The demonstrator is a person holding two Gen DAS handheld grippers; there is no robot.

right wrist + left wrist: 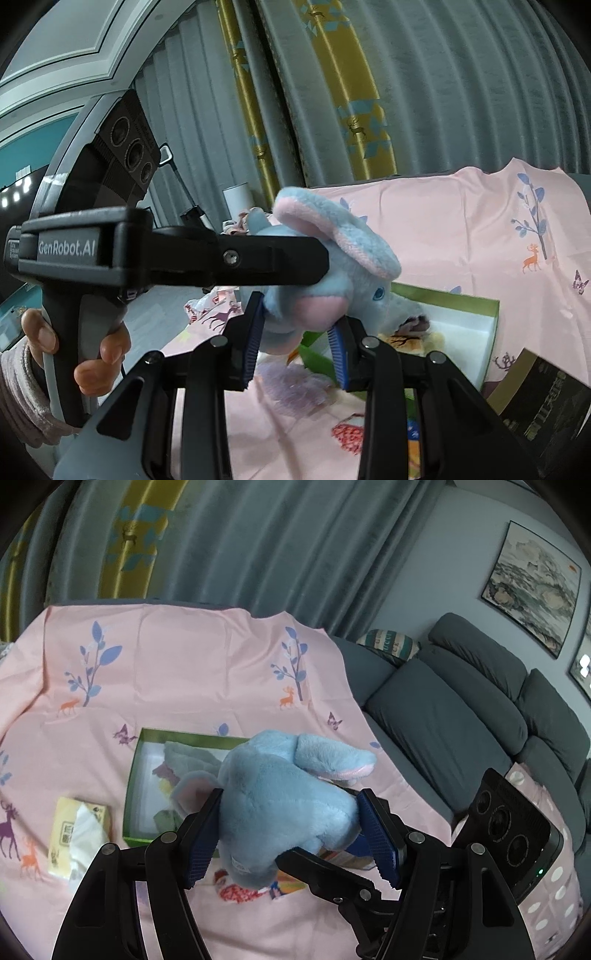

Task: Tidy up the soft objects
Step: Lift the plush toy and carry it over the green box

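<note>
Both my grippers hold one blue plush elephant point(284, 805), lifted clear above the pink cloth point(184, 657). My left gripper point(291, 834) is fairly wide, its blue pads point(201, 845) pressed into the toy's thick body from both sides. My right gripper point(295, 347) is narrow, clamped on the elephant point(332, 266) low on its head, just under the pink cheek; the pink-lined ear flops above my right gripper's fingers.

In the right wrist view, my left gripper's black body crosses just left of the toy, with a hand point(92, 347) in a pink sleeve on its handle. In the left wrist view, my right gripper's finger point(325, 875) comes in from lower right, under the plush.

Past and below my left gripper: an open green box point(136, 786) with a white inside on the pink cloth, holding another grey-blue soft thing point(192, 760) and some coloured bits I can't make out. The elephant hangs in front of the box, not in it. To the left of the box, a yellow tissue pack point(74, 834) lies flat, apart from the box. To the right of my left gripper, well apart: a grey sofa point(461, 709). Under my right gripper at the far right edge, a dark box lid point(546, 402).
</note>
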